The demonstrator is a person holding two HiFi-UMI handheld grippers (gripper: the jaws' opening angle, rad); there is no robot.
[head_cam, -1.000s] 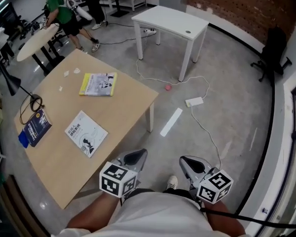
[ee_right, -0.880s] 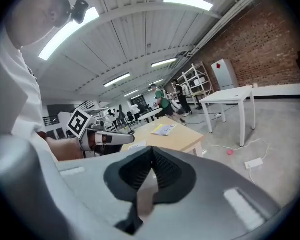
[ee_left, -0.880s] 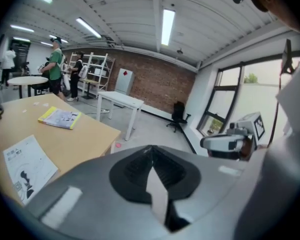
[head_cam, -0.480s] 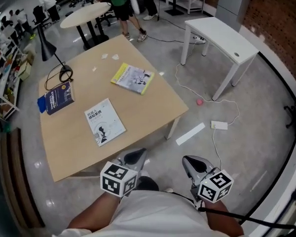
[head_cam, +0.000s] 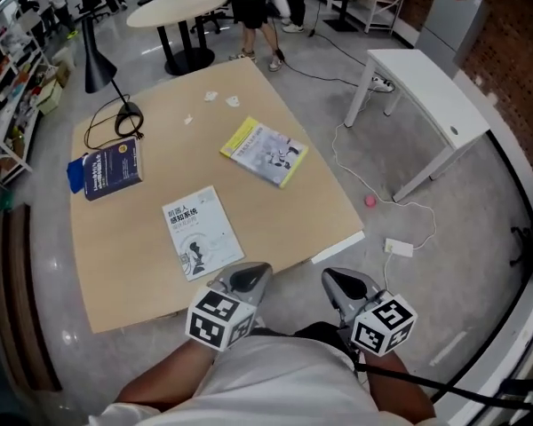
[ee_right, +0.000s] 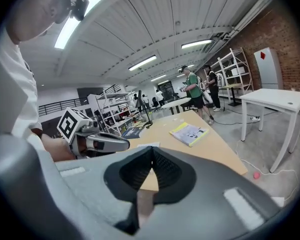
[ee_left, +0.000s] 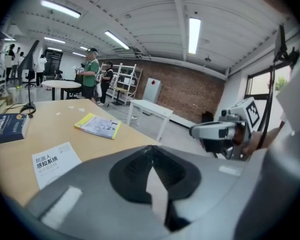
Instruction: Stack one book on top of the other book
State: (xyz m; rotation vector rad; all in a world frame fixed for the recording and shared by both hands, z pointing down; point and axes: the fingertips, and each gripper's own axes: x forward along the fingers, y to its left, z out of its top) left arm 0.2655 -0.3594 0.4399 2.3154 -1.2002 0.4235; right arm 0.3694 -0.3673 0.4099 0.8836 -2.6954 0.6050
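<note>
Table point(head_cam: 133, 238) swung ahead; left gripper point(head_cam: 247, 276), right gripper point(head_cam: 339, 281) side by side, jaws pressed together.

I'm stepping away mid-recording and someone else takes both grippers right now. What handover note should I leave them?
Left gripper: shut, empty, at the wooden table's near edge.
Right gripper: shut, empty, beside it.
Books: three, all flat and apart on the table. The white book is nearest, the yellow-edged book farther right, and the dark blue book far left near the black desk lamp.
Done: nothing stacked or lifted.
Left: open a gripper, pick up one book, lay it on another.
</note>
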